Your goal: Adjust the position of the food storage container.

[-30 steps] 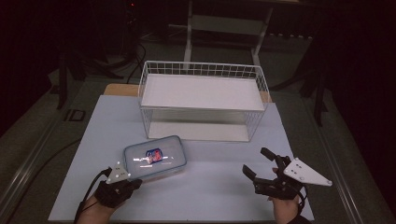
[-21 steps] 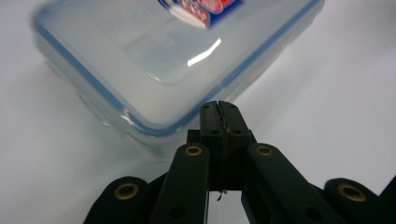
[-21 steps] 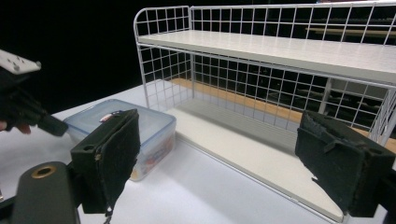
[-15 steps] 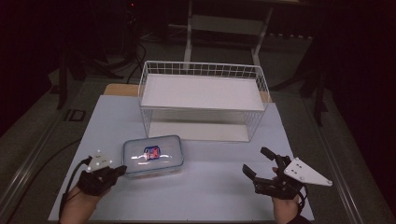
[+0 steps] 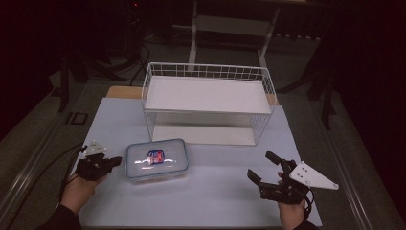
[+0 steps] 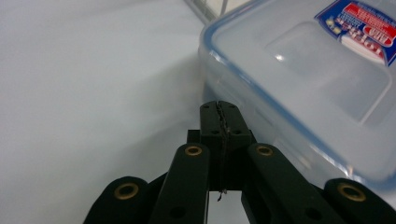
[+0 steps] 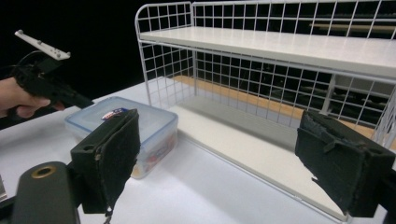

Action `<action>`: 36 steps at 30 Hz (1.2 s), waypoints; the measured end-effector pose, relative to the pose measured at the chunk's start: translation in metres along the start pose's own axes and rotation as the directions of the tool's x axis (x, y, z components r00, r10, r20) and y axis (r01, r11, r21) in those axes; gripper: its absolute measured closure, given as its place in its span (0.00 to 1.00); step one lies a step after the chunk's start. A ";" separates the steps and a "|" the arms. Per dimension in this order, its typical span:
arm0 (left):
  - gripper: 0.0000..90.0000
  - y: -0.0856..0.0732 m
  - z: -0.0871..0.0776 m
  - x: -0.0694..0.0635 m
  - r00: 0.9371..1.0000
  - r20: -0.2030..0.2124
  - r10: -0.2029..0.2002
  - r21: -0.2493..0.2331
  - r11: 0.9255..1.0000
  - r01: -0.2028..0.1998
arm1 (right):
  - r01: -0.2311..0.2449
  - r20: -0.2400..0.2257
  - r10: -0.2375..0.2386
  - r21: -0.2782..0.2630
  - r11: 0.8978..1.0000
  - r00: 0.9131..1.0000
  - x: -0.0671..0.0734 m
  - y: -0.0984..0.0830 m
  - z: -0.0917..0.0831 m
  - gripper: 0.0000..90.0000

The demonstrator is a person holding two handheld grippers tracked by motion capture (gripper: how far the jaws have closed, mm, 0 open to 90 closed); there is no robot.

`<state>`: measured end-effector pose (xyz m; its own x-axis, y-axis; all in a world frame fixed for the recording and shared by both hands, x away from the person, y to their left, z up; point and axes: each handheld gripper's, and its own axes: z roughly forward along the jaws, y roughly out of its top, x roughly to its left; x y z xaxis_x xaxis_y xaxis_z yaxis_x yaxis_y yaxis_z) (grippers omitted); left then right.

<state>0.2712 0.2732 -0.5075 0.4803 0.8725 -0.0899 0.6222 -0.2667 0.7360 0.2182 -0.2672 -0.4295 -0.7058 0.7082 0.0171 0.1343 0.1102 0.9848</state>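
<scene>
Standing right by the surface (image 5: 215, 191) here. Nearest me are the two hands. The left gripper (image 5: 106, 163) has its fingers (image 6: 219, 122) pressed flat together with nothing between them, tips sitting just beside the left end of the plastic box (image 5: 156, 159), low down near its base. From the left gripper view I can't tell if they're actually touching the wall or just shy of it. The right gripper (image 5: 262, 168) has its fingers (image 7: 108, 158) spread wide and is holding nothing, parked well off to the box's other side.

The box, lid on with a red and blue sticker (image 5: 155, 156), sits just ahead of the left fingertips, between them and the wire rack (image 5: 208, 103) farther back.

My guess is it's a nudge with closed fingers, sliding the box across. If so: keep the tips low on the wall, not up at the lid rim, so it slides rather than tipping. Push through the middle of that short end or it'll spin. Go slow, that surface looks slick.
</scene>
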 end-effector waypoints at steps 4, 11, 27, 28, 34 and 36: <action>0.99 0.006 0.005 0.003 1.000 0.000 -0.003 -0.001 1.000 0.003 | 0.000 -0.002 0.000 0.009 1.000 1.000 0.000 -0.002 0.002 0.15; 0.99 0.014 0.012 -0.002 1.000 -0.005 0.025 0.005 1.000 -0.025 | -0.001 -0.004 0.001 0.008 1.000 1.000 -0.001 -0.002 0.002 0.15; 0.99 0.039 0.044 -0.045 0.991 0.086 0.100 0.010 0.995 -0.101 | 0.004 -0.019 -0.004 0.017 1.000 1.000 0.001 -0.003 0.005 0.15; 0.99 0.041 0.046 -0.048 0.990 0.089 0.105 0.011 0.994 -0.106 | 0.003 -0.021 -0.002 0.018 1.000 1.000 0.001 -0.004 0.005 0.15; 0.99 0.052 0.061 -0.070 0.982 0.131 0.138 0.006 0.990 -0.139 | 0.005 -0.026 -0.004 0.021 1.000 1.000 0.001 -0.004 0.005 0.15; 0.99 0.056 0.066 -0.076 0.979 0.144 0.145 0.005 0.989 -0.148 | 0.004 -0.027 -0.003 0.021 1.000 1.000 0.000 -0.005 0.005 0.15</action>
<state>0.3104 0.1644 -0.5038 0.6494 0.7565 -0.0773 0.5478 -0.3949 0.7376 0.2213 -0.2639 -0.4352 -0.7248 0.6887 0.0188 0.1465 0.1274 0.9810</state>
